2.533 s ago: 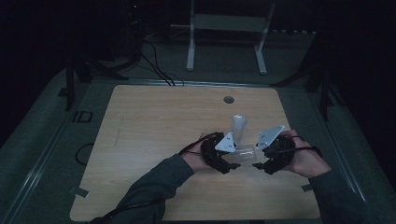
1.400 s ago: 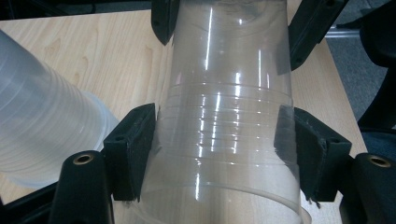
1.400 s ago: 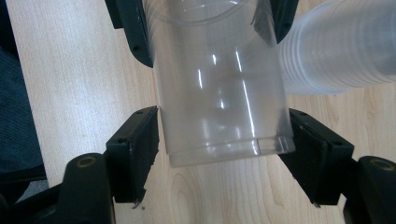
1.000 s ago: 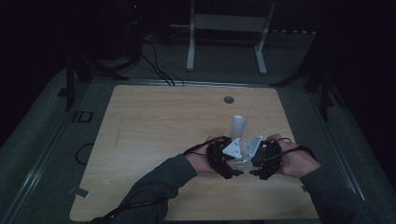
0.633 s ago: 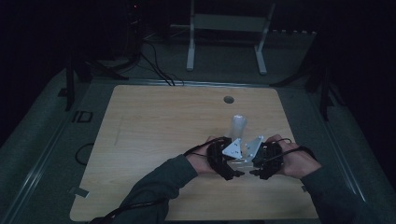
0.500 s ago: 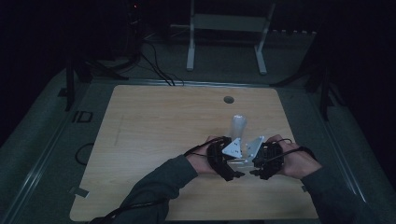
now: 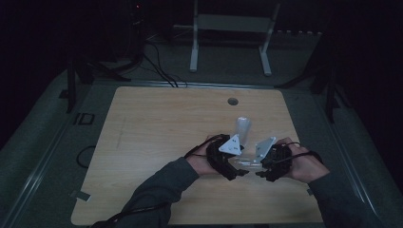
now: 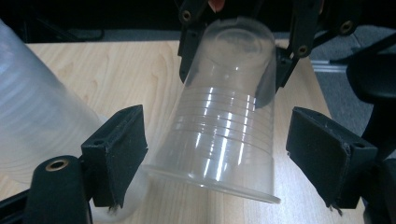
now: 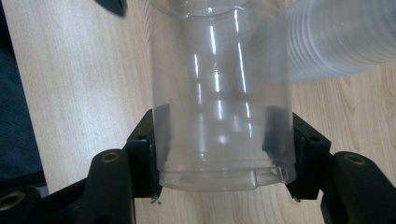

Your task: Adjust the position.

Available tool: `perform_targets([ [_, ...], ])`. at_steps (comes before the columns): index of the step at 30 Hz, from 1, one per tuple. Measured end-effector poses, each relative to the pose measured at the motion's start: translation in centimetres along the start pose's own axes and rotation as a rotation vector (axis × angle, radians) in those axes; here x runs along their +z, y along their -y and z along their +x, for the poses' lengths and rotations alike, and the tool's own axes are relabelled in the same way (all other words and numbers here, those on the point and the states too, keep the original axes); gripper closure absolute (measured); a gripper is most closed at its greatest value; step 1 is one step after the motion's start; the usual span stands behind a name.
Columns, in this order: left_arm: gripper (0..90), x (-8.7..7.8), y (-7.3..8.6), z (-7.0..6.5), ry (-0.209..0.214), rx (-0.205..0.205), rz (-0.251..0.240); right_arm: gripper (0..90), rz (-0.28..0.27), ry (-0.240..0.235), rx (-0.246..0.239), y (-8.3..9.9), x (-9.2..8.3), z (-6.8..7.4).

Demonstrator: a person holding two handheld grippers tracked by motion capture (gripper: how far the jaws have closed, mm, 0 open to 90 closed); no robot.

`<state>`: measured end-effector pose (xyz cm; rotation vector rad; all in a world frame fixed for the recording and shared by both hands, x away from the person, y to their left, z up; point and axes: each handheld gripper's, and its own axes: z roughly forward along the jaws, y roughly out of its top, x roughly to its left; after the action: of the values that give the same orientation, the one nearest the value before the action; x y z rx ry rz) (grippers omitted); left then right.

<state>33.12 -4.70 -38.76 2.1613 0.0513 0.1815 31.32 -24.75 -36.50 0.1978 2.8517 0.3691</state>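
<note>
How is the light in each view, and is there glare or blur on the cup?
High view: dim, dark surroundings, clear cup hard to make out. Left gripper view: bright, white streaks of glare on the cup. Right gripper view: bright, streaky glare, stack of cups blurred.

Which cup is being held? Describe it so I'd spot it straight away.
On the wooden table, look between the person's two hands near its front right. The clear plastic cup lies sideways there, clamped at its base by the right gripper; the cup stack behind it stands untouched.
</note>
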Motion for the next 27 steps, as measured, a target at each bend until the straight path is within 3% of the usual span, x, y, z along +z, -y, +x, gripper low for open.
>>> perform_targets([
  [9, 20.4, -1.4, -0.1, 0.4, -0.035, -0.017, -0.044, 41.1, -0.032, 0.028, 0.051, 0.5, 0.2, -0.2],
  [14, 20.5, -2.3, 0.2, 0.8, -0.051, -0.046, -0.067, 41.1, -0.08, 0.063, 0.109, 1.3, 0.6, -0.3],
  [27, 20.6, -3.7, 0.7, 1.1, -0.07, -0.082, -0.108, 41.1, -0.169, 0.095, 0.16, 2.1, 0.6, -0.1],
])
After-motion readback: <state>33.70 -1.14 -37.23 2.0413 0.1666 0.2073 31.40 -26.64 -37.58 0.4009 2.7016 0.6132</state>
